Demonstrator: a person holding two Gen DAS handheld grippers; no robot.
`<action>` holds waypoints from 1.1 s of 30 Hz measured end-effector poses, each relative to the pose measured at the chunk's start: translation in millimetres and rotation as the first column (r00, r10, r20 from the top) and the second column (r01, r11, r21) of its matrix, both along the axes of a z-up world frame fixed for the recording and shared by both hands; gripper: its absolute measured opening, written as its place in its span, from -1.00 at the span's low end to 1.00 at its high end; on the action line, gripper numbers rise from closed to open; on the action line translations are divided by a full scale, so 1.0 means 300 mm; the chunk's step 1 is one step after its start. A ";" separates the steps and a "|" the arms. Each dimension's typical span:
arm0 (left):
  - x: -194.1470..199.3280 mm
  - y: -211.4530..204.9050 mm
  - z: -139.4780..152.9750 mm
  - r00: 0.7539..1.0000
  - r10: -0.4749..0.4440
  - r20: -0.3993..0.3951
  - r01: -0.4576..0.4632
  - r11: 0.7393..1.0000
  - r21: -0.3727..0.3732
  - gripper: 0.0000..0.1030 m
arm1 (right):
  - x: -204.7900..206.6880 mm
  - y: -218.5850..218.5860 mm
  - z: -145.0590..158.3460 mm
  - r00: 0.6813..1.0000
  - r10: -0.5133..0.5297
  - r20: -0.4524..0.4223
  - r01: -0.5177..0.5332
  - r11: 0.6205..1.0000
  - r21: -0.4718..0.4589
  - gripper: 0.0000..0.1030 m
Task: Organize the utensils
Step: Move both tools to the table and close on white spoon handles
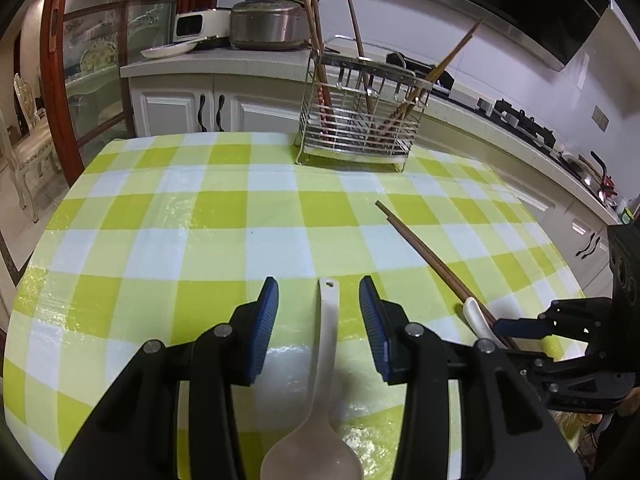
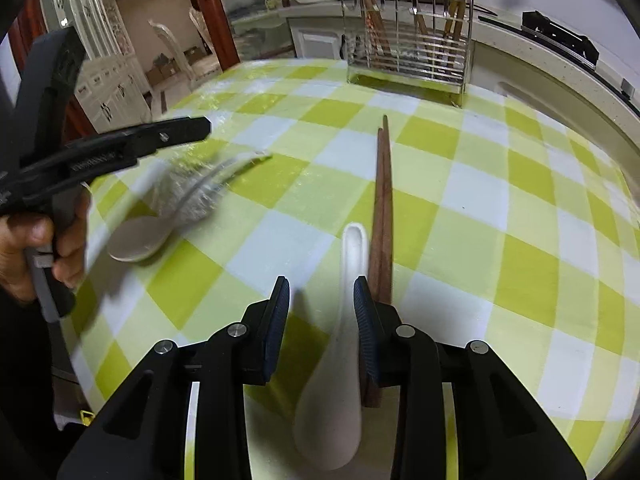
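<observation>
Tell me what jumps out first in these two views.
The green checked tablecloth fills both views, with a wire utensil rack holding chopsticks at its far edge. Nearer, the left gripper straddles a white rice paddle, its pads apart from it. The right gripper straddles a white soup spoon beside two brown chopsticks.

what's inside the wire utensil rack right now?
Wire utensil rack holds several upright brown chopsticks, spread across its compartments, with small metal hooks on the front rail. Exact count and the rack's floor are hidden behind the bars.

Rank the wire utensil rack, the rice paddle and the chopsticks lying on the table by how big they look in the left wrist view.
1. Wire utensil rack
2. Rice paddle, though nearness inflates it
3. Chopsticks
</observation>
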State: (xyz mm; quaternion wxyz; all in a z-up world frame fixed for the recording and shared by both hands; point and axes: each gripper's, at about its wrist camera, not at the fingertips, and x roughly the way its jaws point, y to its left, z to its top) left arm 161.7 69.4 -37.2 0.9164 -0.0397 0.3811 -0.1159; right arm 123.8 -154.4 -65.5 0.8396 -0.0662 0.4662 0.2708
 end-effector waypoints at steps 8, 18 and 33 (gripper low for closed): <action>0.003 0.008 -0.023 1.000 0.007 -0.028 -0.007 1.000 0.004 -0.21 | -0.008 -0.012 0.003 1.000 0.000 -0.001 0.000 1.000 -0.018 -0.42; 0.002 0.015 -0.022 0.999 0.018 -0.027 -0.018 1.000 0.001 -0.21 | -0.046 0.060 -0.017 0.999 0.042 0.033 -0.039 0.993 -0.108 -0.47; 0.027 -0.016 -0.086 0.989 -0.034 -0.141 0.044 0.997 0.067 -0.14 | -0.025 0.051 -0.031 0.999 0.003 0.054 0.003 0.994 -0.112 -0.71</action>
